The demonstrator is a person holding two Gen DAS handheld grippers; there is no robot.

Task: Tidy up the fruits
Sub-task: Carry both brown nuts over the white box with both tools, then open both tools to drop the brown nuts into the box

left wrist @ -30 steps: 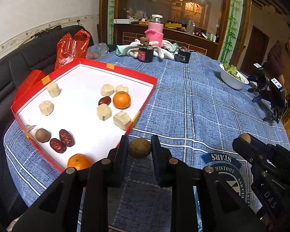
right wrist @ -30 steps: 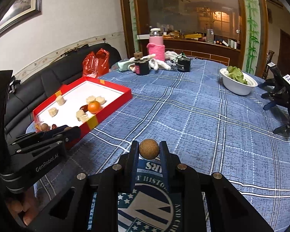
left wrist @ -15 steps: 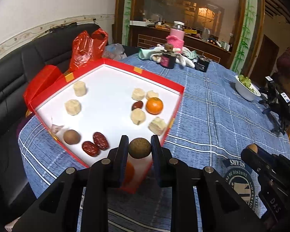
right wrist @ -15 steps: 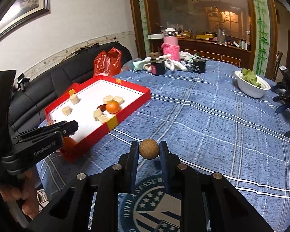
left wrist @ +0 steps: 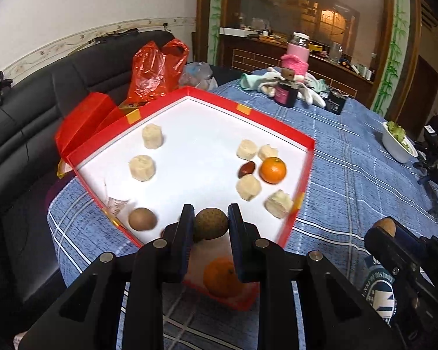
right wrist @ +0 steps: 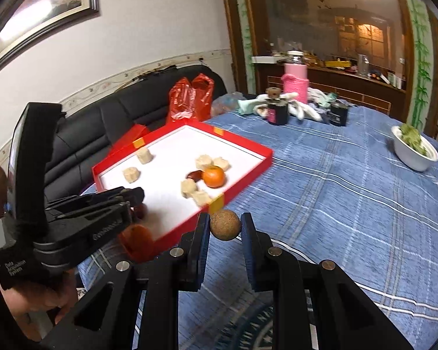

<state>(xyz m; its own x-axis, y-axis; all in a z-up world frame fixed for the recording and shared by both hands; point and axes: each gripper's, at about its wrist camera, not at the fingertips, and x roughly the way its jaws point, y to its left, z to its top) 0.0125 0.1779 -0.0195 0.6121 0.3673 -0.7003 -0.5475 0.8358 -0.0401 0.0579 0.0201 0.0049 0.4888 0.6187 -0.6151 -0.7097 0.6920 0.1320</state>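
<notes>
While red tray [left wrist: 305, 157] holds orange [left wrist: 273, 170], cakes [left wrist: 249, 186].

Far across the desk [right wrist: 350, 180] under blue checked cloth: pink-sleeved jar [right wrist: 295, 83], dark jars, white bowl of greens [right wrist: 414, 153] at right. Left: black sofa [left wrist: 29, 122], red plastic bag [left wrist: 157, 70].

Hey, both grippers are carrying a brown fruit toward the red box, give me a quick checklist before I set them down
1. Left gripper shut on its round brown fruit: ok.
2. Right gripper shut on its speckled brown fruit: ok.
3. Left fruit above the red box: ok.
4. Right fruit above the box: not ok, it is outside the near wall.
5. Bare white floor free in the middle of the box: ok.
6. Spot directly beneath the left fruit clear: cannot tell.
</notes>
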